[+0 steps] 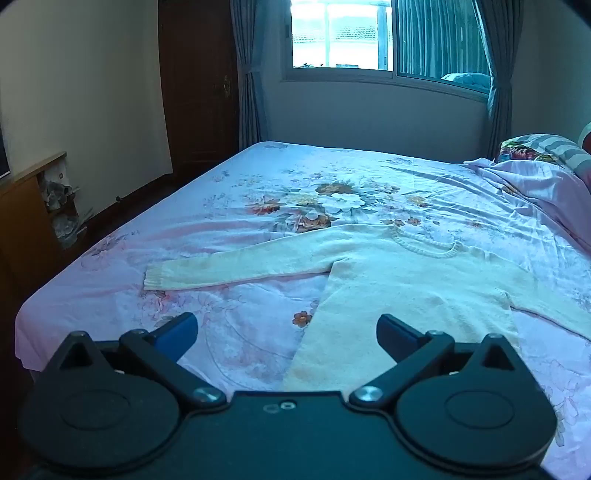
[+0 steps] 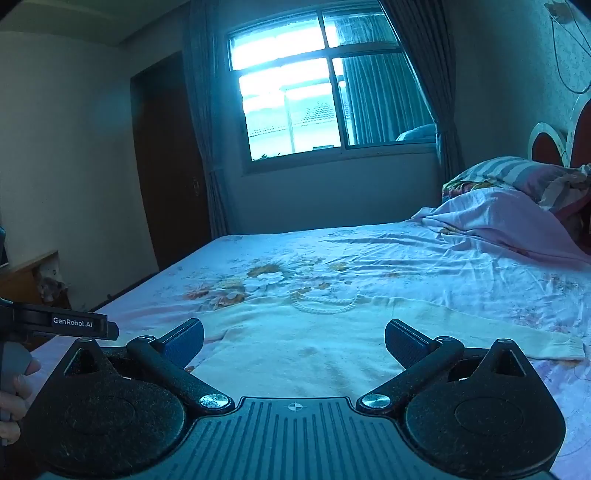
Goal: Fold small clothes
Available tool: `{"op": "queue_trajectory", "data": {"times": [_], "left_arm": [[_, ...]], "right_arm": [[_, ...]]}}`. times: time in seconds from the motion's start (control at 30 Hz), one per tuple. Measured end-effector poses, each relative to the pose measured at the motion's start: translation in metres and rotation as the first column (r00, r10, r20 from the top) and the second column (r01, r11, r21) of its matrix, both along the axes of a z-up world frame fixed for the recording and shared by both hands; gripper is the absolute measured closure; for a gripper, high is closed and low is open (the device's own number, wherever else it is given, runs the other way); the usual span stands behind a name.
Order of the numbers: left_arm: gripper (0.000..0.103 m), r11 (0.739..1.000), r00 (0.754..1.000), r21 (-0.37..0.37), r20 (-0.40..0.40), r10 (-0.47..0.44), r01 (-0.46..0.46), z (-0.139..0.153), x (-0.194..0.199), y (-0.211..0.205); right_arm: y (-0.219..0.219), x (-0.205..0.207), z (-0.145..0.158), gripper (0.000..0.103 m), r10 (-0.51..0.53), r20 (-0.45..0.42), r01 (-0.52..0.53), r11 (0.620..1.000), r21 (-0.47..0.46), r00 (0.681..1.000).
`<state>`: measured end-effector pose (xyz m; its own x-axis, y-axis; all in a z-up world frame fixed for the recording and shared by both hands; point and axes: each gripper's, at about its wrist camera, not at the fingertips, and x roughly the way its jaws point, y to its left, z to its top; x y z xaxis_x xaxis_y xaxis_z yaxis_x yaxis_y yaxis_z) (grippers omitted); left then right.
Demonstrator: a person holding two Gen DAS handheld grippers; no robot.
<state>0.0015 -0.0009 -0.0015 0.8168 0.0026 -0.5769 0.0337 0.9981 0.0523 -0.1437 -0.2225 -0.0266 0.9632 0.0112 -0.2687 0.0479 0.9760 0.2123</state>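
A dim bedroom lit only by daylight from its window [image 1: 341, 35].
Grey curtains [image 1: 249, 74] flanked the glass, a dark wooden door [image 1: 197, 85] stood left (closed), and a low wooden cabinet [image 1: 33, 206] sat against the pale wall [image 1: 81, 74].

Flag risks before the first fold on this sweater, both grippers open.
The bedsheet is wrinkled and loose, so the left gripper may pinch it along with the sweater. The sweater's sleeves are spread wide: the right gripper may drag the body while folding one in.
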Motion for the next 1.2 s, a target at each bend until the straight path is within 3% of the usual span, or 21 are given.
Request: {"op": "queue_trajectory", "data": {"times": [0.27,0.43,0.53,0.73,0.83,1.0,1.2], "left_arm": [[0.001,1.0,1.0,0.003,-0.001,-0.008,0.008,-0.005,0.004,-0.001],[0.001,1.0,1.0,0.004,-0.002,0.001,-0.001,-0.006,0.002,-0.002],[0.001,1.0,1.0,0.002,-0.005,0.001,-0.001,-0.008,0.004,-0.003],[0.001,1.0,1.0,0.008,0.003,0.002,-0.002,-0.01,0.005,-0.003],[0.001,1.0,1.0,-0.009,0.018,0.002,-0.002,-0.011,0.005,-0.003],[0.001,1.0,1.0,-0.002,0.009,0.002,-0.002,-0.011,0.004,-0.003],[0.001,1.0,1.0,-0.016,0.017,0.004,-0.004,-0.011,0.006,-0.002]], "right_arm": [[-0.012,0.002,-0.003,0.0,0.014,0.023,-0.015,0.998,0.062,1.0],[-0.014,-0.006,0.001,0.0,-0.021,0.038,0.02,0.999,0.027,0.999],[-0.018,-0.001,0.002,0.0,-0.032,-0.003,0.032,0.999,0.031,0.999],[-0.004,-0.004,0.0,0.0,-0.137,0.022,0.139,0.978,-0.156,0.99],[-0.006,0.002,-0.005,0.0,-0.108,-0.032,0.104,0.99,-0.092,0.994],[0.003,0.007,0.001,0.0,-0.111,-0.12,0.089,0.981,-0.175,0.987],[-0.002,0.007,0.0,0.0,-0.063,-0.082,0.053,0.991,-0.125,0.995]]}}
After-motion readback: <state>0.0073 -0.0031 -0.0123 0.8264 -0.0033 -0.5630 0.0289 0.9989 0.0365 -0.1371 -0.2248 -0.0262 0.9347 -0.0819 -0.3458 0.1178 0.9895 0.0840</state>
